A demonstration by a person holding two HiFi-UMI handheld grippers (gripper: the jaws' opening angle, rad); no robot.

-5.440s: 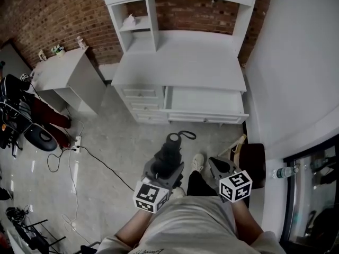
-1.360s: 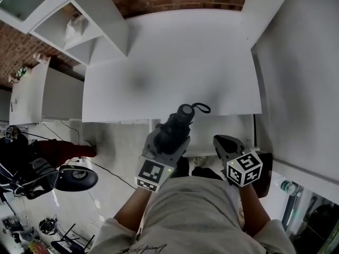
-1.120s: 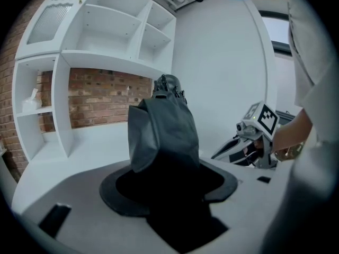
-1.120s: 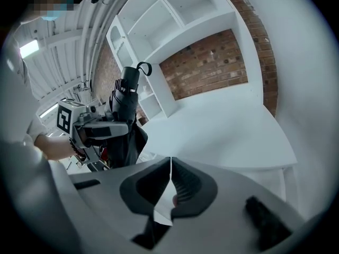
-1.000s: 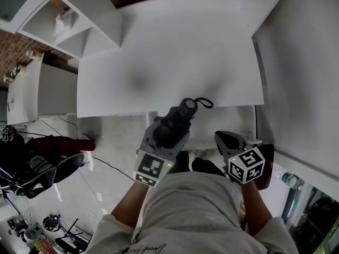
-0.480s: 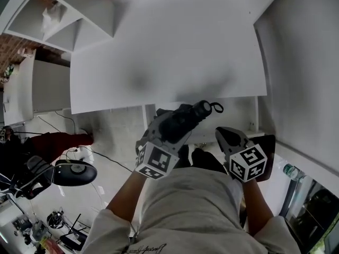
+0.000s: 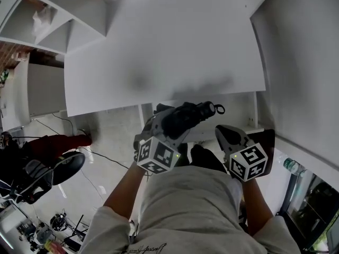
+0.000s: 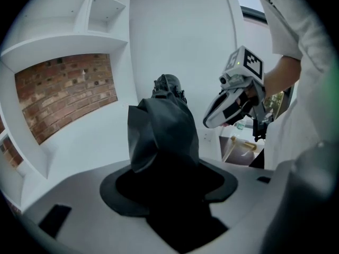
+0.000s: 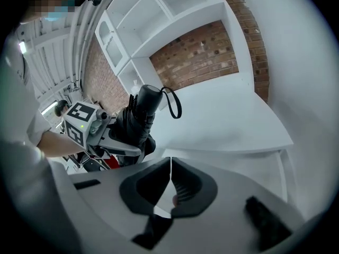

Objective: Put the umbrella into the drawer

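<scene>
A folded black umbrella lies between the jaws of my left gripper, which is shut on its cloth body. Its handle end and wrist loop point right, over the open white drawer under the desk's front edge. In the left gripper view the umbrella fills the gap between the pads. My right gripper hangs just right of it, jaws shut on nothing. The right gripper view shows its pads meeting, with the umbrella and left gripper to the left.
The white desk top spreads ahead, with open shelves at its left and a white wall at the right. A low white cabinet, floor cables and dark gear lie left. A dark stool stands at the right.
My left gripper has sunk and rolled, so the umbrella now lies tipped to the right over the drawer instead of pointing up at the desk. The right gripper has hardly moved.
</scene>
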